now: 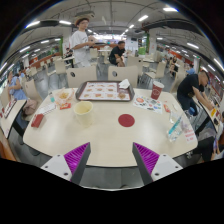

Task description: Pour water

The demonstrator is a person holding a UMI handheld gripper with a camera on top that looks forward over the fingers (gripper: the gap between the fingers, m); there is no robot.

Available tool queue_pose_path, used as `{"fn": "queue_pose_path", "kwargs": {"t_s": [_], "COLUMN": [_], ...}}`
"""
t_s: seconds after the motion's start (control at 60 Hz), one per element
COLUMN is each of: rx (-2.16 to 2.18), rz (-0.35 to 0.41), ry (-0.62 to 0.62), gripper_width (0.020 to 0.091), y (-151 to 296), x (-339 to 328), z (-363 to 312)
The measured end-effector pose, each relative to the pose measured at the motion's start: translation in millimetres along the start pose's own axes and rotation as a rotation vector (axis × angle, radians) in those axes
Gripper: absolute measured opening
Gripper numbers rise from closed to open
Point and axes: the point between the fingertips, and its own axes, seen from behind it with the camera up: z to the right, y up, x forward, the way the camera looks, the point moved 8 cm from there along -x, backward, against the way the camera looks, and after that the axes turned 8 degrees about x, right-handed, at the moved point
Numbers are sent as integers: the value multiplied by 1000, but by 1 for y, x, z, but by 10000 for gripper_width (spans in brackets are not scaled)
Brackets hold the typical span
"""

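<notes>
While tool gapes, tray beyond, cup, red lid

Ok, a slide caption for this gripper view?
Open gripper hovers before a cafeteria table holding a yellow cup, red coaster and tray.

I've got bare table straight ahead of my spread fingers, nothing between them. Yellow cup sits ahead left, red coaster ahead right, tray blocks the far edge, bottle crowds the right.
</notes>
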Motion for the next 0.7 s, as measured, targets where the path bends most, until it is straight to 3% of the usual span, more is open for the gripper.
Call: {"fn": "queue_pose_path", "kwargs": {"t_s": [0.217, 0.35, 0.7], "rx": [18, 34, 79], "rz": [23, 74, 192], "ry": [-71, -120, -128], "gripper_width": [853, 860, 848], "y": [-16, -18, 29], "x": [27, 44, 131], "z": [130, 210, 326]}}
